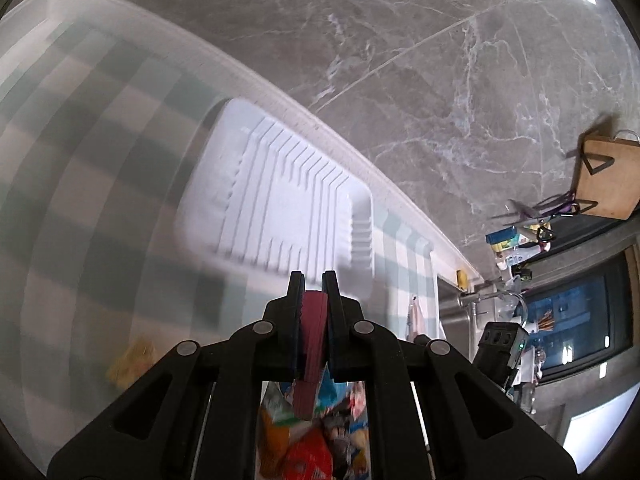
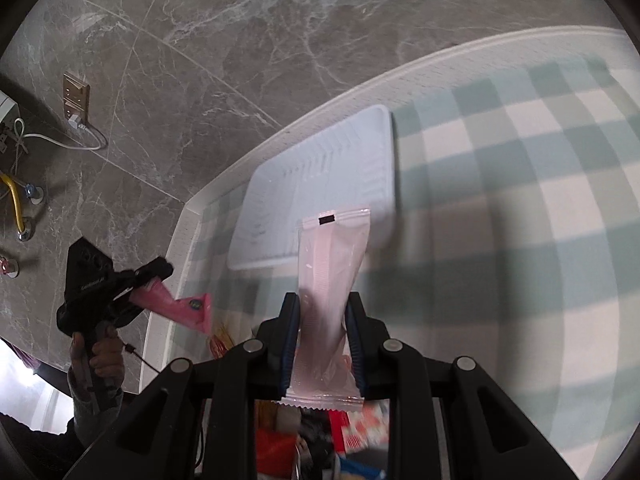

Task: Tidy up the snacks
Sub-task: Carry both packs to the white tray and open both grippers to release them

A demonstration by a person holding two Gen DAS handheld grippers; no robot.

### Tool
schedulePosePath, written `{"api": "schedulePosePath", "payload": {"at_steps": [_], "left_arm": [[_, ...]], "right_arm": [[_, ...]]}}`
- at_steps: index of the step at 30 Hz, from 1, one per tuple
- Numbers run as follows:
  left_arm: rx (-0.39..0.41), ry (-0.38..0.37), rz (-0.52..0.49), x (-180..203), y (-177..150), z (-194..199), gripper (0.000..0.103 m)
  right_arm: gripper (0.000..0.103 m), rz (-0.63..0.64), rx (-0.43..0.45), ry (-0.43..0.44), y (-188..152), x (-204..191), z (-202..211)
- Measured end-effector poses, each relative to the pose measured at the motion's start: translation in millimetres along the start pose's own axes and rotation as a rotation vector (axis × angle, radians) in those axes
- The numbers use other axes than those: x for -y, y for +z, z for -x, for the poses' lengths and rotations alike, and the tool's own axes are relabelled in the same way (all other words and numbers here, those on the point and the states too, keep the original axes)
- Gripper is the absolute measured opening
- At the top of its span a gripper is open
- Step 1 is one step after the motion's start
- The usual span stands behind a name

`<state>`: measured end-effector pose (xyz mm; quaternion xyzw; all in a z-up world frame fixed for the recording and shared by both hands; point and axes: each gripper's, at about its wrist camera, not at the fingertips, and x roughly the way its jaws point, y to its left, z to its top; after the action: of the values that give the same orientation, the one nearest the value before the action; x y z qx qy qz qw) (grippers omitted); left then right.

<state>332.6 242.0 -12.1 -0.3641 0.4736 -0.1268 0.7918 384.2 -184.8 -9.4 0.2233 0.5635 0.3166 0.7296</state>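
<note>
Snacks (image 2: 320, 436) blur below both jaws, each clamped on a pink packet (image 2: 332, 272).

Home kitchen, sink faucet (image 1: 478, 298), cutting board (image 1: 608, 176)

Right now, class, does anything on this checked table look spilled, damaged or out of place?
Nothing stands out. The white tray lies flat and empty on the checked cloth. Each claw grips one snack: the left claw a dark pink packet, the right claw a pale pink packet.
</note>
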Motion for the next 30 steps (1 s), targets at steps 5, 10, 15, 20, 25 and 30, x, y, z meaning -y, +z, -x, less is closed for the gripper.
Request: {"api": "schedulePosePath", "payload": {"at_steps": [5,10,15,20,25,30], "left_arm": [[0.006,-0.016,-0.018,10,40,-30,0.007],[-0.007,-0.001,-0.045,14,74,-65,0.007],[-0.015,0.032,-0.074,10,95,-96,0.008],[0.009,0.112,-0.128,5,113,-123,0.009],[0.046,0.196,-0.180,-2,117,-132,0.009],[0.078,0.248,-0.207,-8,119,-130,0.009]], "right_arm": [[0.026,0.017,-0.023,0.002,29,-6,-24],[0.026,0.043,-0.042,-0.013,52,-9,-47],[0.027,0.058,-0.057,-0.030,70,-8,-69],[0.028,0.099,-0.065,-0.067,84,-9,-87],[0.043,0.145,-0.059,-0.114,89,-13,-96],[0.044,0.179,-0.058,-0.126,87,-19,-98]]}}
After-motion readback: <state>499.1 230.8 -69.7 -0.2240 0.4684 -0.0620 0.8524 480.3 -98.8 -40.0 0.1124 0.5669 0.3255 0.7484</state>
